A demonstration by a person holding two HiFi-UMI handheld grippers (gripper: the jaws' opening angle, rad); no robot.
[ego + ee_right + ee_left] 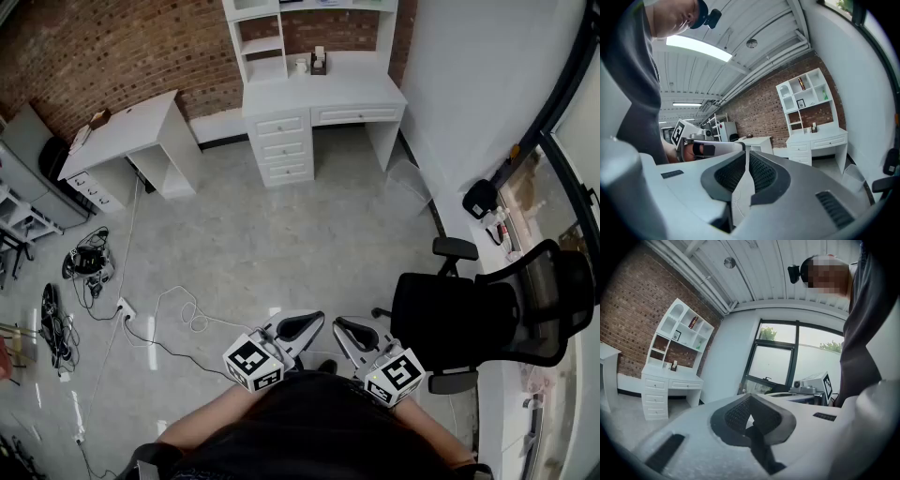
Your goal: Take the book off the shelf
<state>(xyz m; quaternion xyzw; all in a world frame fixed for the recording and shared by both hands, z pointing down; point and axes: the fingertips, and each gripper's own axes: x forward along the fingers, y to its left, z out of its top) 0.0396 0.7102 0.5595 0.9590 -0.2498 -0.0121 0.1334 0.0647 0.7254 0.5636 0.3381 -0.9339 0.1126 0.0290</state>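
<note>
**Book (693, 322) on a high shelf, both claws closed**

Book stood in the top row of the white shelf unit (670, 341) against the brick wall, well apart from the person. Left claw (302, 325) and right claw (354, 331) pointed roughly level, side by side, jaws together on nothing.

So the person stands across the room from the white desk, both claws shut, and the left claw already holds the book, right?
No. The left claw holds nothing: its jaws are shut on empty air. The left gripper view shows the book standing on an upper shelf of the white desk across the room. The right claw is shut, as you said.
</note>
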